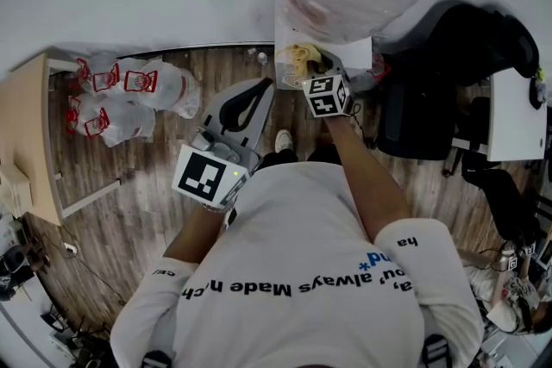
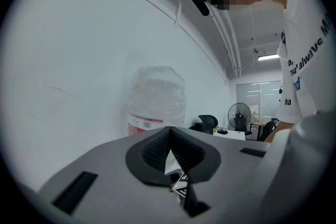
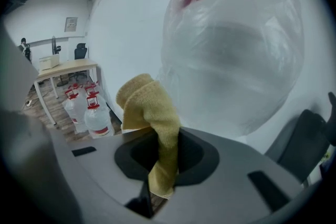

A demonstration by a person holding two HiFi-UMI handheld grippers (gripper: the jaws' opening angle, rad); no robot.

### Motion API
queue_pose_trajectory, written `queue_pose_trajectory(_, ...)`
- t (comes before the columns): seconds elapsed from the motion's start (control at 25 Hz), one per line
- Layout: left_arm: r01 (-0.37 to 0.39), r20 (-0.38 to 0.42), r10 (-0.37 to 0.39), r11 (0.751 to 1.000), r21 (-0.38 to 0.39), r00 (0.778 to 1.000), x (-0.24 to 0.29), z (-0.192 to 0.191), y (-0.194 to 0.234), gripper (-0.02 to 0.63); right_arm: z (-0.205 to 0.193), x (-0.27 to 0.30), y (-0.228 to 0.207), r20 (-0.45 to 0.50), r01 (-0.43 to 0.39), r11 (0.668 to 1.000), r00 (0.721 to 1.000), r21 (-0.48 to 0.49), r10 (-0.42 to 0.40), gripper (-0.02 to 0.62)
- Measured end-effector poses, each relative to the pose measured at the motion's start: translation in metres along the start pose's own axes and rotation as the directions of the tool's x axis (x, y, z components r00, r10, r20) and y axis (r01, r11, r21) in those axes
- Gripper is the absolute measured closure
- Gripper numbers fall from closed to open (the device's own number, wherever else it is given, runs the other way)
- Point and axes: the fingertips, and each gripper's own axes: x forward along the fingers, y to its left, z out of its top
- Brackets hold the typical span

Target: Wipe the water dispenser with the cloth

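Your right gripper [image 3: 160,165] is clamped on the yellow cloth [image 3: 149,107]. The cloth's folded end sticks up past the jaws, close to the plastic-wrapped water bottle [image 3: 236,50] that stands on the water dispenser [image 1: 355,52]. In the head view the cloth lies over the dispenser's white top, by the bottle's base. Your left gripper [image 2: 169,136] is off to the side of the dispenser, its jaws pressed together with nothing between them.
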Motion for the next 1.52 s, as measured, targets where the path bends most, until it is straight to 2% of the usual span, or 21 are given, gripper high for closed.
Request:
queue_pose_trajectory(0.24,0.015,-0.002,-0.015,1.0,-0.005,1.0,0.006,-0.003,-0.003,0.588,0.004,-0.005,-0.029,0.016,0.048,0.999,0.999,-0.014,-0.048,0.532)
queue_pose_trajectory(0.6,0.011,-0.012,-0.011,1.0,-0.006,1.0,0.011,-0.003,0.002,0.588,-0.02,0.002,-0.056,-0.041,0.085,0.996,0.996,0.018,-0.084,0.531)
queue_pose_trajectory(0.84,0.007,-0.015,-0.007,1.0,-0.007,1.0,0.013,-0.002,0.006,0.588,-0.029,0.008,-0.069,-0.065,0.099,0.995,0.993,-0.004,-0.1,0.531)
queue_pose_trajectory(1.32,0.004,-0.024,-0.005,1.0,-0.014,1.0,0.018,-0.006,0.007,0.588,-0.04,0.019,-0.072,-0.059,0.09,0.991,0.994,-0.095,-0.096,0.535)
queue_pose_trajectory(1.52,0.007,-0.023,-0.007,1.0,-0.013,1.0,0.017,-0.007,0.006,0.588,-0.042,0.017,-0.068,-0.057,0.093,0.99,0.993,-0.102,-0.099,0.537)
